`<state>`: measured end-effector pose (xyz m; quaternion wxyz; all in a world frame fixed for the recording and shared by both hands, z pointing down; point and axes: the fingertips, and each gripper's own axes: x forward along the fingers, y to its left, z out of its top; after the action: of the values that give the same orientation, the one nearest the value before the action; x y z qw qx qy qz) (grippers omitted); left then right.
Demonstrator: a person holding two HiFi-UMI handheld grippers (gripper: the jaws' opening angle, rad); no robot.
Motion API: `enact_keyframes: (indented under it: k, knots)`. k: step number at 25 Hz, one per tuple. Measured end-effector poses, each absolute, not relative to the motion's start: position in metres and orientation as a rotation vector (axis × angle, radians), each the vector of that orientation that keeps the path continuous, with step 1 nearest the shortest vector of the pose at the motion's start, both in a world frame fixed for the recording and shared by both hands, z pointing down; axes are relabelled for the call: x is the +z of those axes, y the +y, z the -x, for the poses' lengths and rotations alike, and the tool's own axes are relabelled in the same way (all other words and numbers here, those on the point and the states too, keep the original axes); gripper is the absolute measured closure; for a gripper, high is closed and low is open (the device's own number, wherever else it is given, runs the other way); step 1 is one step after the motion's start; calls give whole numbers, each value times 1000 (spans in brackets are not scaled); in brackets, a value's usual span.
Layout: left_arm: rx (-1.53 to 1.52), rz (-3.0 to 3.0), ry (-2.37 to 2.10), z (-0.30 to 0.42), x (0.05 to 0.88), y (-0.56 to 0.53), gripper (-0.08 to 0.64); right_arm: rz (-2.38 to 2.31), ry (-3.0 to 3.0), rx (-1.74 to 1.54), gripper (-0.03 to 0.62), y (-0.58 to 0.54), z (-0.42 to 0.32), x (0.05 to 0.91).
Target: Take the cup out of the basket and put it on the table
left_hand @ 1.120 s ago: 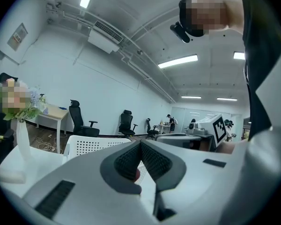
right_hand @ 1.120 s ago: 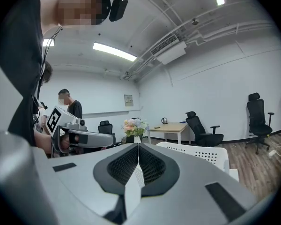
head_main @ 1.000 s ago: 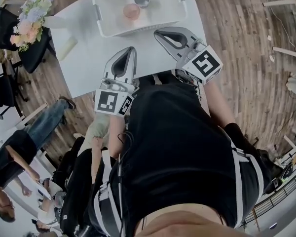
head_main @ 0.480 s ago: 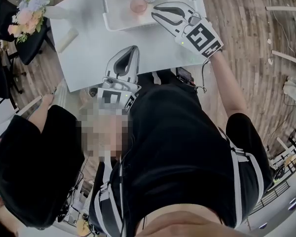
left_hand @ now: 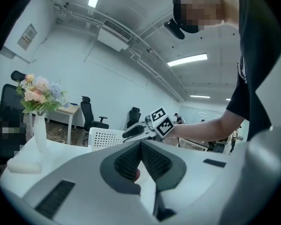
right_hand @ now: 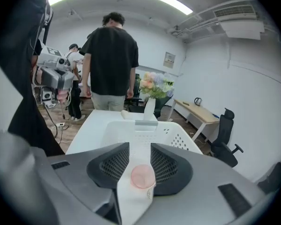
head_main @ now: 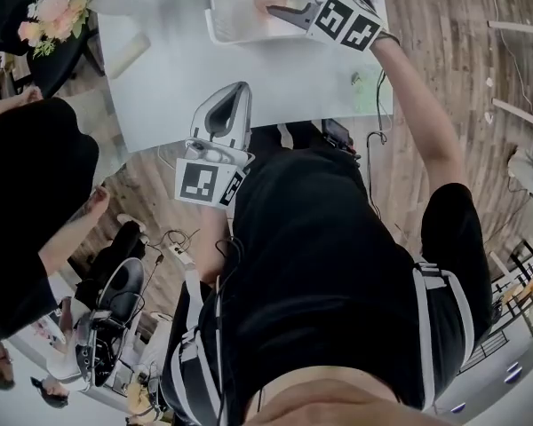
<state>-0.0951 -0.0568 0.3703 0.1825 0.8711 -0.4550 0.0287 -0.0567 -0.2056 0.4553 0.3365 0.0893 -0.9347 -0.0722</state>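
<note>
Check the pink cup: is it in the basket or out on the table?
In the basket. The right gripper view shows the cup between the right gripper's open jaws, with the basket's perforated walls around it.

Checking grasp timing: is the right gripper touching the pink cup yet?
Cannot tell. Right gripper view shows the cup between the right gripper's open jaws; contact unclear.
</note>
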Motion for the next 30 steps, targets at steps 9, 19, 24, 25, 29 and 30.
enact_keyframes:
  k: [9,19,24,25,29,30]
  knots:
    - [77,-2440,-1302,124,375,-63,540,-66,-2205,-150,459,-213,74,545]
    - [74,-2415,-1297,140,381,-71,540,41,-2051,-123,459,-214,72,599]
    - [74,-2413,-1285,140,384,-75,540,70,-2013,-109,460,-214,67,616]
    - [70,-2410,-1284,142,384,-76,540,75,-2006,-109,459,-214,68,618]
    - [62,-2403,-1283,149,383,-77,540,82,-1982,-106,460,-215,70,624]
    - [64,-2403,-1282,149,384,-78,540,81,-1976,-106,460,-216,70,626]
